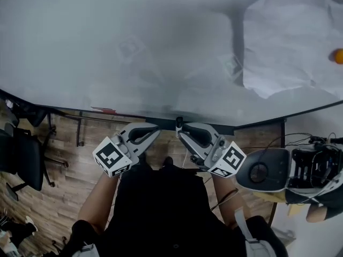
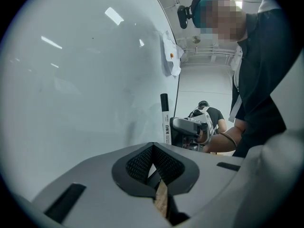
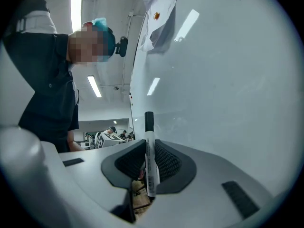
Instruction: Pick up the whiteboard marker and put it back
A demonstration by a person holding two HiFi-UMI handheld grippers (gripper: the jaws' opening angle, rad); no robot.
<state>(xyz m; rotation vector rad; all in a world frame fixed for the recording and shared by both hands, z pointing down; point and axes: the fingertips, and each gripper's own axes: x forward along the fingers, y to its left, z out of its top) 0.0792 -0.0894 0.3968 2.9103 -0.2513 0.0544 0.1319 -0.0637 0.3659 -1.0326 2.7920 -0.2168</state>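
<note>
One whiteboard marker (image 3: 149,151) is clamped in the right gripper (image 1: 181,134), long axis along the jaws, black end toward the whiteboard (image 1: 134,47). Left gripper (image 2: 152,148) has its jaws together and empty, just left. Right hand likely does the put-back. Left gripper view shows the marker's label side-on; head view shows only its dark end.

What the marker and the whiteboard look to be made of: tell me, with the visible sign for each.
The marker is probably plastic: a smooth white barrel with a printed label and a black cap. The whiteboard has a hard, glossy white face that mirrors the ceiling lights. Whether it is coated steel or laminate cannot be told.
</note>
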